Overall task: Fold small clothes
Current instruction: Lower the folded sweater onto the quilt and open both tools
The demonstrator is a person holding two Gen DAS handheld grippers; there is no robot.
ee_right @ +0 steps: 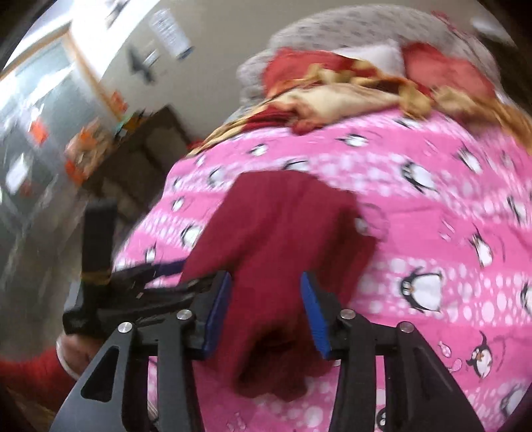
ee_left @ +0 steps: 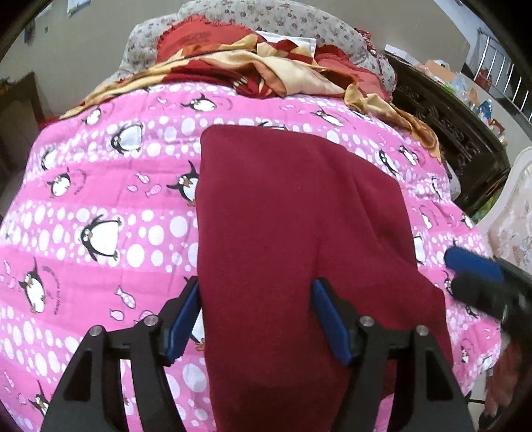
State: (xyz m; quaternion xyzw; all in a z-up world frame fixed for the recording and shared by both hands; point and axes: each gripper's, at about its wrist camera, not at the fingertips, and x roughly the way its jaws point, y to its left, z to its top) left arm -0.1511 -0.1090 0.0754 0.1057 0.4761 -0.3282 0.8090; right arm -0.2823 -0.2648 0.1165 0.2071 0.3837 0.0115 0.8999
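A dark red garment (ee_left: 299,216) lies flat on the pink penguin quilt (ee_left: 99,199), a long strip running away from me. In the left wrist view my left gripper (ee_left: 256,292) hangs over its near end with jaws wide apart. One blue pad (ee_left: 186,315) is at the cloth's left edge and the pads are not pressing on it. My right gripper (ee_left: 475,275) shows blurred at the garment's right edge, with no cloth seen in it. In the blurred right wrist view, the right gripper (ee_right: 266,279) stands open above the garment (ee_right: 282,226), which looks bunched at its near end.
A crumpled red and gold cloth (ee_left: 266,69) and floral pillows (ee_left: 299,20) lie at the head of the bed. A dark carved cabinet (ee_left: 449,133) stands to the right. A hand with a red sleeve (ee_right: 30,369) holds the left gripper (ee_right: 139,285).
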